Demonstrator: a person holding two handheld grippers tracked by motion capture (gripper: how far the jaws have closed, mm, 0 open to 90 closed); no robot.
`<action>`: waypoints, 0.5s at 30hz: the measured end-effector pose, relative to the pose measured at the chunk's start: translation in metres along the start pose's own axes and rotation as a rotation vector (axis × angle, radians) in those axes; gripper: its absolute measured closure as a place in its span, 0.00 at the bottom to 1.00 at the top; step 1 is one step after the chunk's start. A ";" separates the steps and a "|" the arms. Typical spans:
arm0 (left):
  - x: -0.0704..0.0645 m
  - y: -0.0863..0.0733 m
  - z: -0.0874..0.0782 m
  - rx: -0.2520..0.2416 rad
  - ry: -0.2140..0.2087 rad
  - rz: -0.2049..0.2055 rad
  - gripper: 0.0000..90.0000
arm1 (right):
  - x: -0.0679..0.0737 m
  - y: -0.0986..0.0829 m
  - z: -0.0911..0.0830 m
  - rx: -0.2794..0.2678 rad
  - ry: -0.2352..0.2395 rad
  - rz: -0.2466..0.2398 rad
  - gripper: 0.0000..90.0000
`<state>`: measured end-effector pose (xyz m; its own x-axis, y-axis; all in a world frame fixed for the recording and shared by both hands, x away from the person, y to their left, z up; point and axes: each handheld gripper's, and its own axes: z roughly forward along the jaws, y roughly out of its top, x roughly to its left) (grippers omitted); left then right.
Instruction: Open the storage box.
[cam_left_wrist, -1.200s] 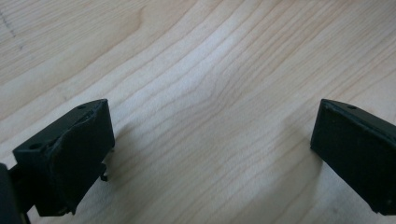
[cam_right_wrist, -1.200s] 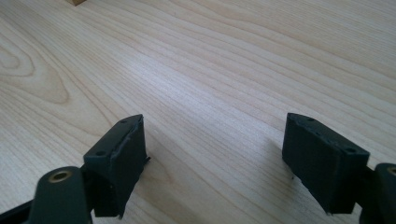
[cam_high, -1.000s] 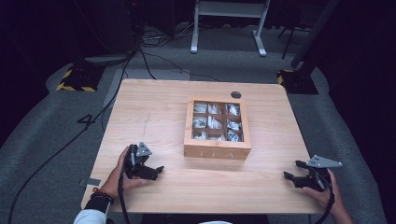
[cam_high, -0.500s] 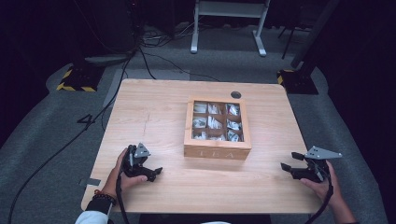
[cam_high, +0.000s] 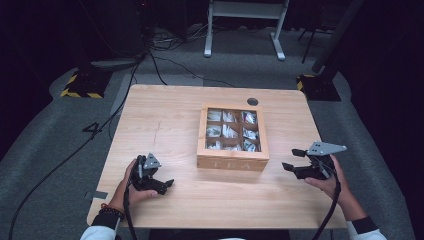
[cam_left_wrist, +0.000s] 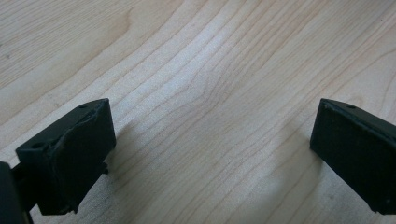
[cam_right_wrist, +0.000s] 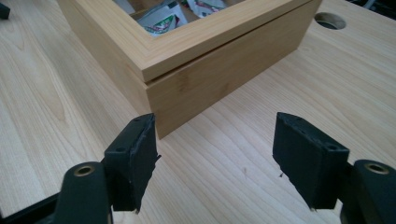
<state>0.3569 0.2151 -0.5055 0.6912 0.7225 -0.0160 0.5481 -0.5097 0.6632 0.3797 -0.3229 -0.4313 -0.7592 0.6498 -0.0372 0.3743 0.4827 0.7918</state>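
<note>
The right tool (cam_high: 294, 160) has moved. A second ago it sat low at the table's (cam_high: 165, 120) near right corner, close to the edge. Half a second ago it had lifted a little and drawn slightly inward. Now it is farther up the table and closer to the box (cam_high: 232, 161), near the box's right front corner but still apart from it, its jaws spread and pointing at that corner. The right hand (cam_high: 327, 175) and forearm have followed it forward.

The left tool (cam_high: 162, 184) has only shifted a trace, turning slightly under the left hand (cam_high: 131, 186), jaws apart on the bare table.
</note>
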 end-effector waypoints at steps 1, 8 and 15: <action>0.000 0.000 0.000 0.000 0.000 0.000 0.01 | 0.002 0.002 0.003 0.006 0.004 -0.009 0.34; 0.000 0.000 0.000 0.000 0.000 0.000 0.01 | 0.013 0.014 0.020 0.012 0.045 -0.029 0.35; 0.000 0.000 0.000 -0.003 0.001 -0.001 0.01 | 0.024 0.023 0.044 0.041 0.059 -0.036 0.37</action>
<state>0.3566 0.2151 -0.5057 0.6902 0.7235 -0.0160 0.5474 -0.5075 0.6654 0.3930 -0.2703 -0.4405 -0.8023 0.5963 -0.0284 0.3664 0.5294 0.7651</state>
